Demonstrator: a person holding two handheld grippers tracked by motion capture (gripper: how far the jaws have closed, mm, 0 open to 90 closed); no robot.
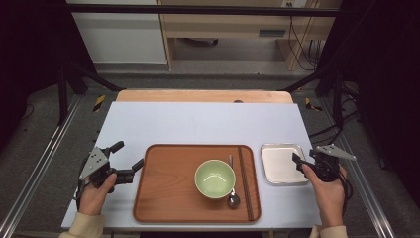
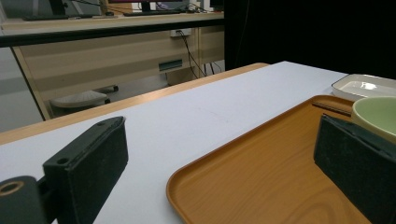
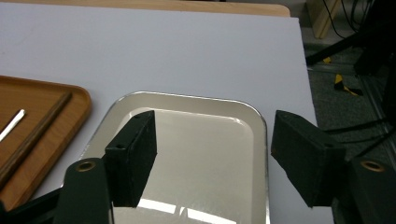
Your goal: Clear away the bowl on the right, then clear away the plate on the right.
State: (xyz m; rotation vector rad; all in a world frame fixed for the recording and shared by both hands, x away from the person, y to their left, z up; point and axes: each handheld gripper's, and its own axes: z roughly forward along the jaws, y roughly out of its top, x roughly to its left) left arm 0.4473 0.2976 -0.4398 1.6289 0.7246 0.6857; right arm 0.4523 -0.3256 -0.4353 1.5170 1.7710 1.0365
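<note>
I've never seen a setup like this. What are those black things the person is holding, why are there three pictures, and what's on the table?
A person sits at a table and holds a hand tool in each hand: a gripper with two black jaws. The high view looks down from above; the other two pictures come from small cameras riding on each gripper, looking along its jaws.

The left gripper is open beside the wooden tray, holding nothing. The right gripper is open astride the right rim of a small metal tray, one jaw over it and one outside, not gripping.

On the wooden tray are a green bowl, a spoon and dark chopsticks. The metal tray is empty.
</note>
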